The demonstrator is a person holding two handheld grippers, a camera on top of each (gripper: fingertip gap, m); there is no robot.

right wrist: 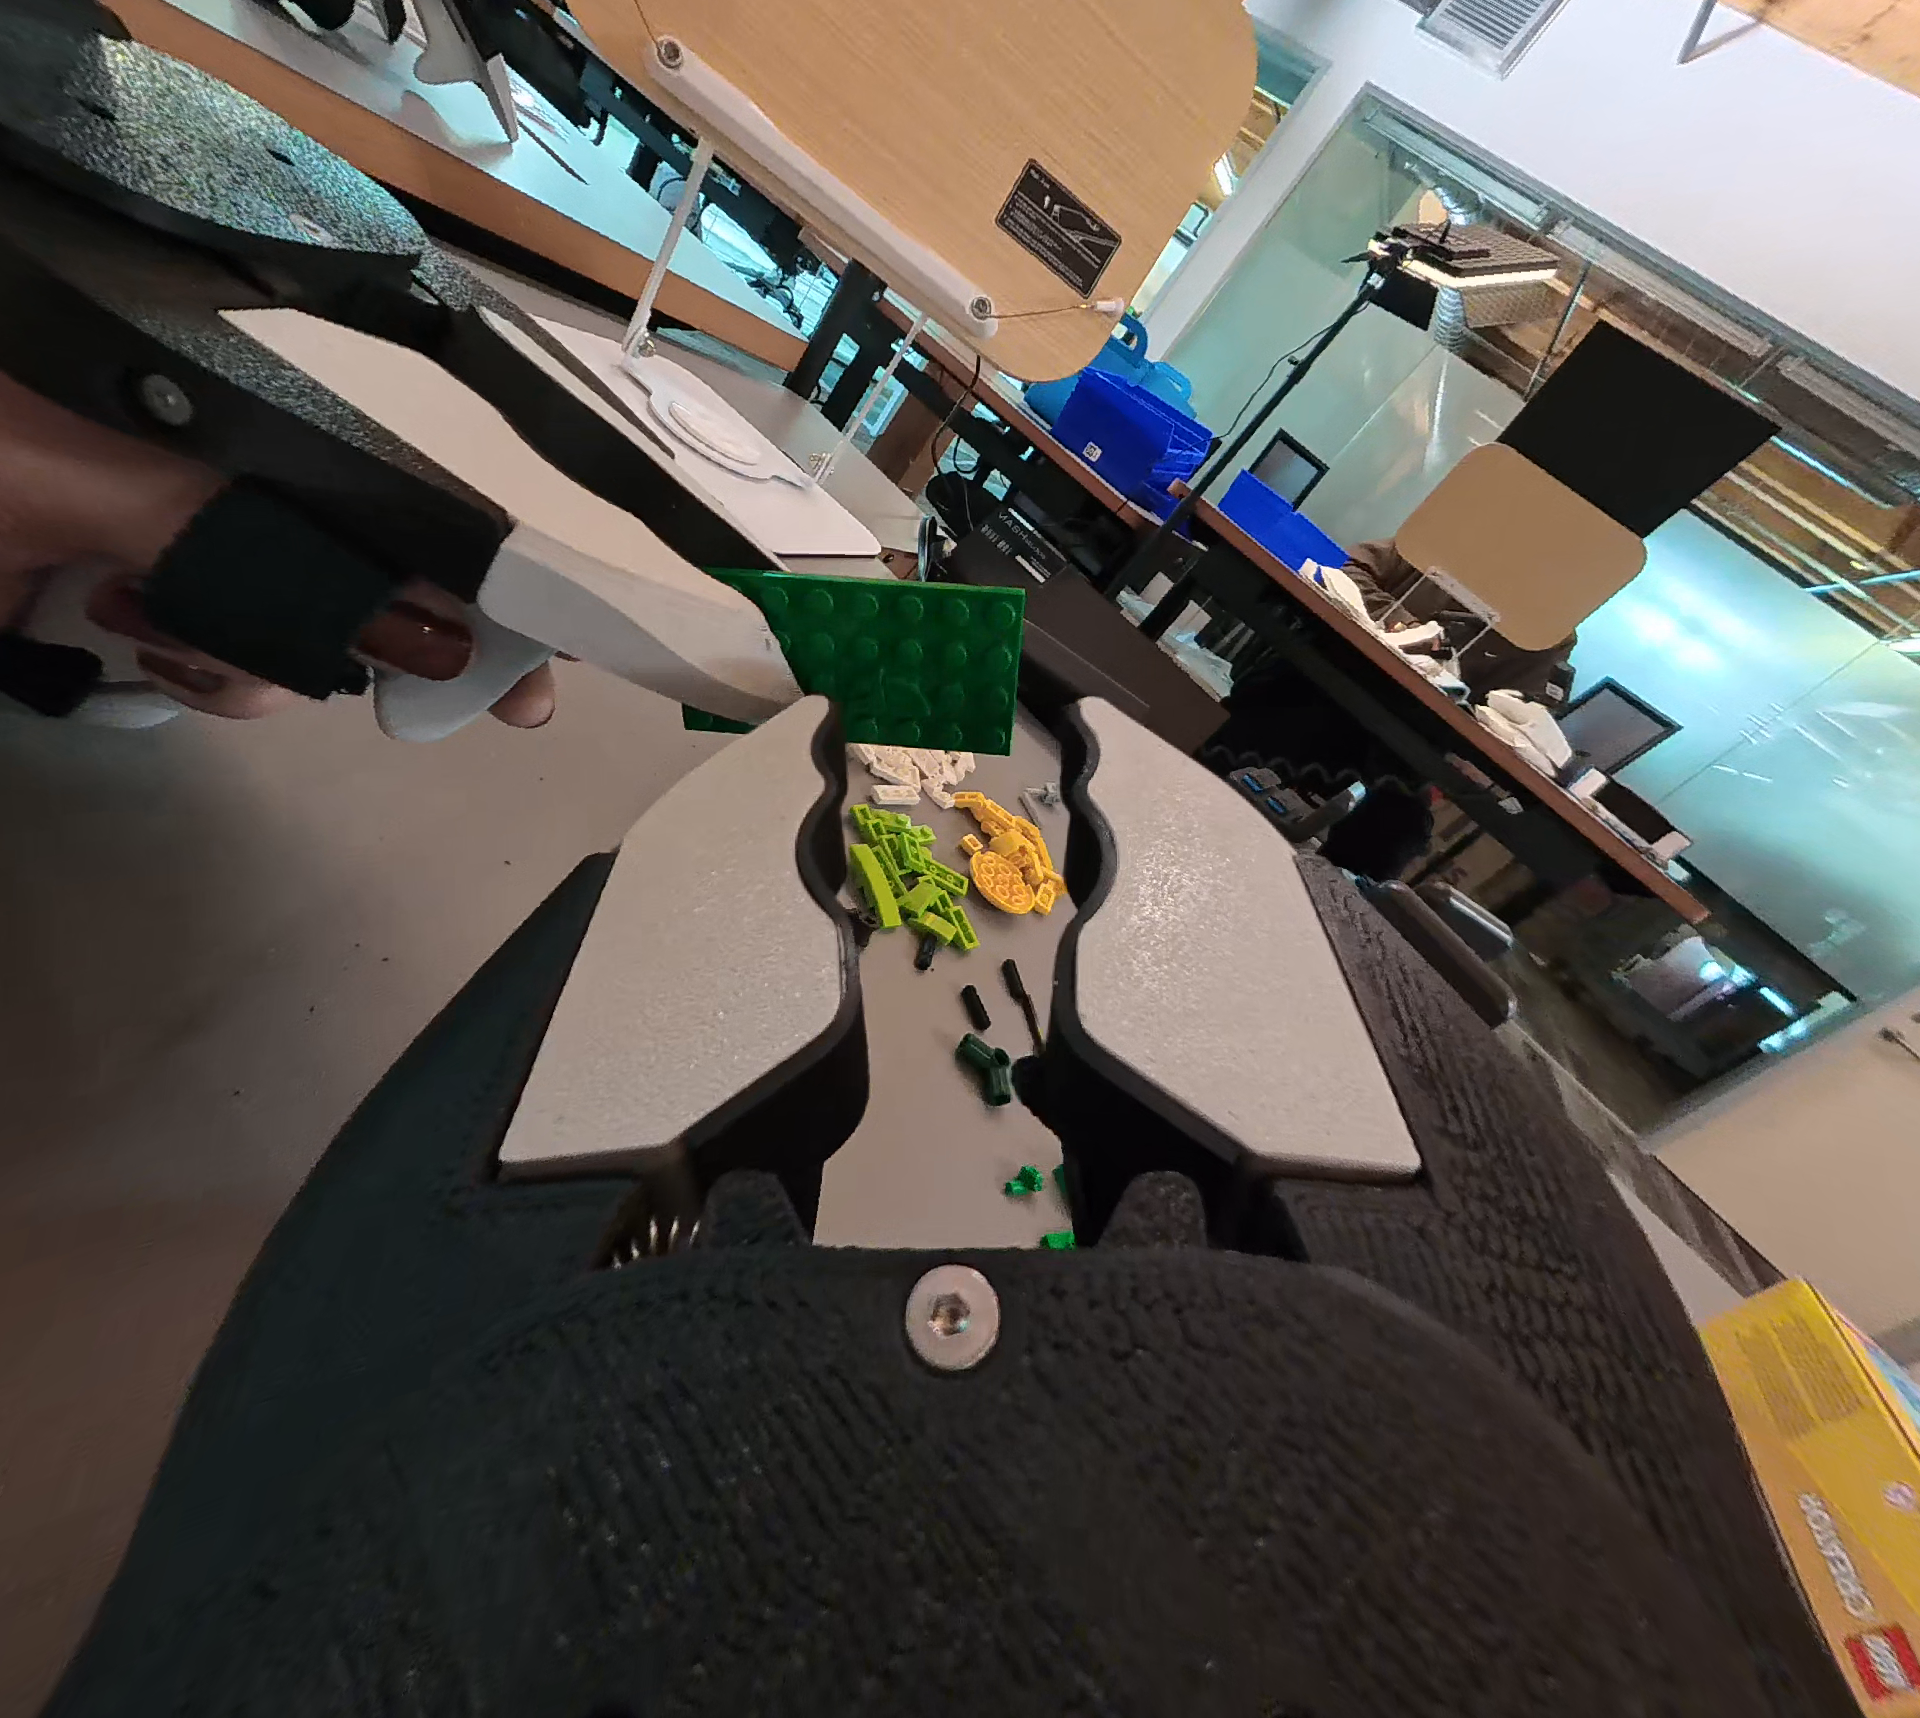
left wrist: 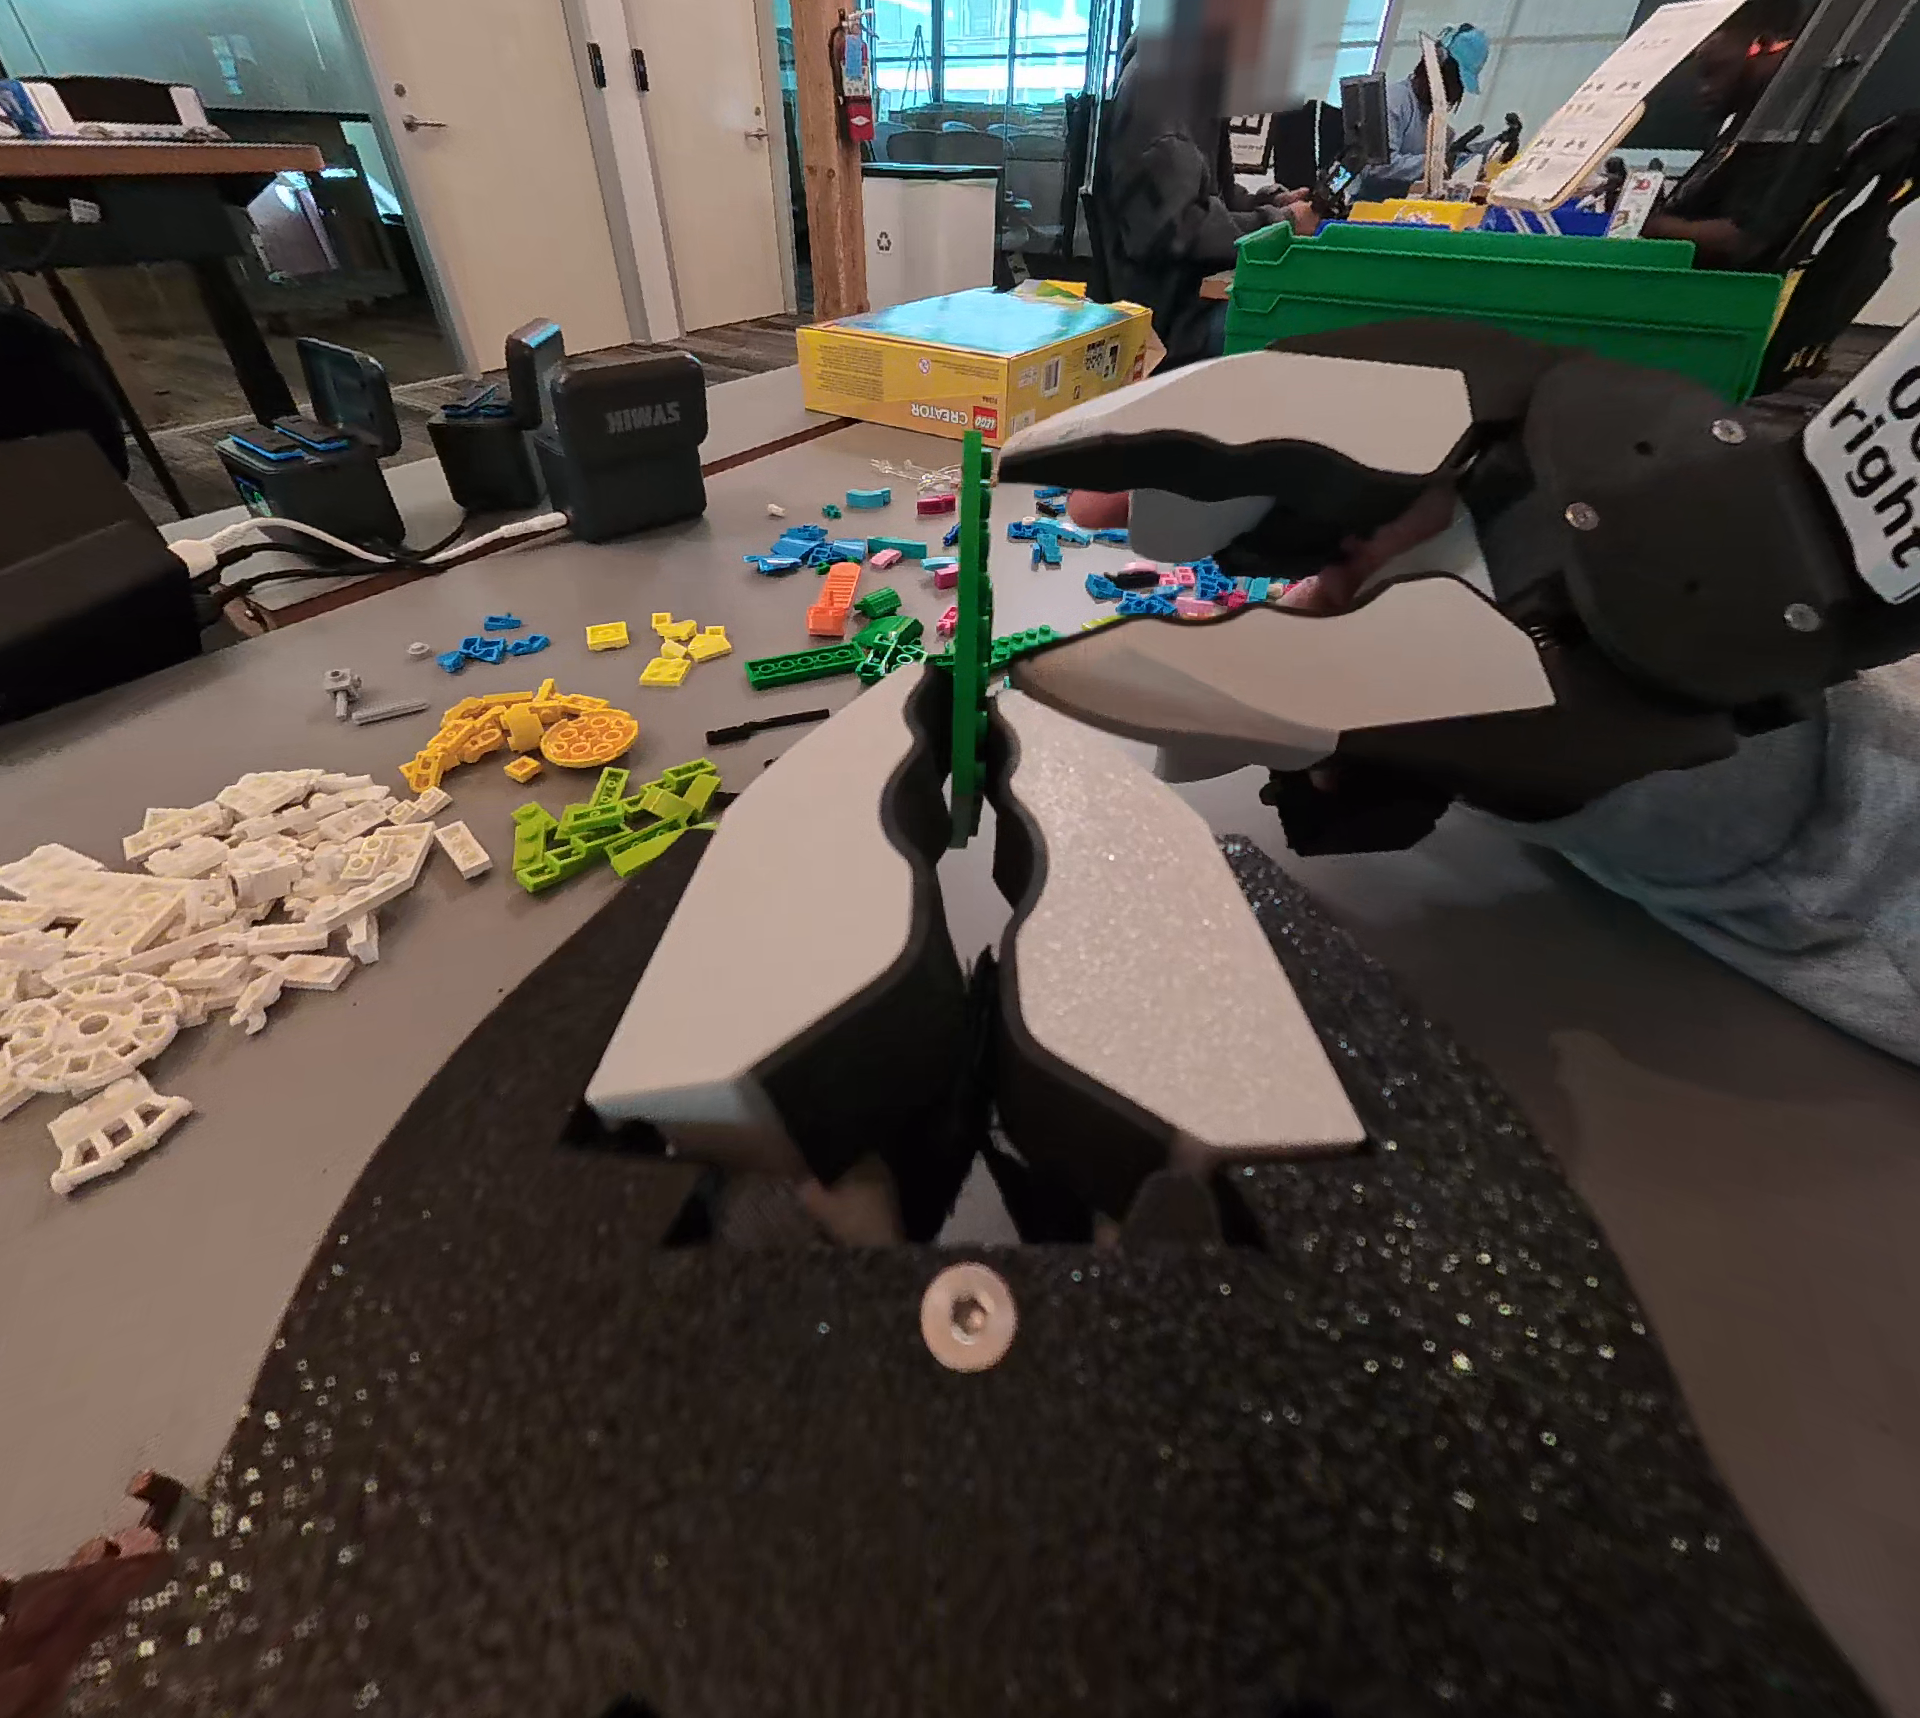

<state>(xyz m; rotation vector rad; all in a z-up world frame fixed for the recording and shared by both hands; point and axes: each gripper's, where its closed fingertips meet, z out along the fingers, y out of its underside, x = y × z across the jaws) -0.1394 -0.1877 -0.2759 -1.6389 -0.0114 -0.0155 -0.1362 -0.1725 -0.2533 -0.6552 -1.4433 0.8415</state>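
Two grippers are meeting over a grey table [left wrist: 260, 1253] strewn with toy bricks.

In the left wrist view, the left gripper [left wrist: 961, 733] is pinching a green studded plate [left wrist: 971, 588], both dark pads pressing on its faces near the lower end. The plate is standing upright and edge-on, lifted clear of the table. The right gripper [left wrist: 1013, 572] is reaching in from the right with its jaws spread, one finger tip near the plate's top edge and the other near where the left pads are gripping. I cannot tell whether either tip is touching. Sorted piles are lying toward the table's left edge: white pieces [left wrist: 156, 920], lime pieces [left wrist: 613, 821] and yellow pieces [left wrist: 520, 733]. Blue and pink pieces [left wrist: 821, 541] are lying farther back, toward the far edge, near a yellow box [left wrist: 966, 369].

In the right wrist view, the right gripper [right wrist: 951, 718] is standing open and holding nothing. The plate [right wrist: 904, 650] is showing its studded face just beyond the fingertips, not between the pads. The left gripper [right wrist: 774, 671] is coming in from the left, gripping the plate's near-left part.

Judging from this, a clean handling of the plate would need the open fingers brought squarely onto its flat faces, well clear of the other gripper's pads, so it is not twisted out.
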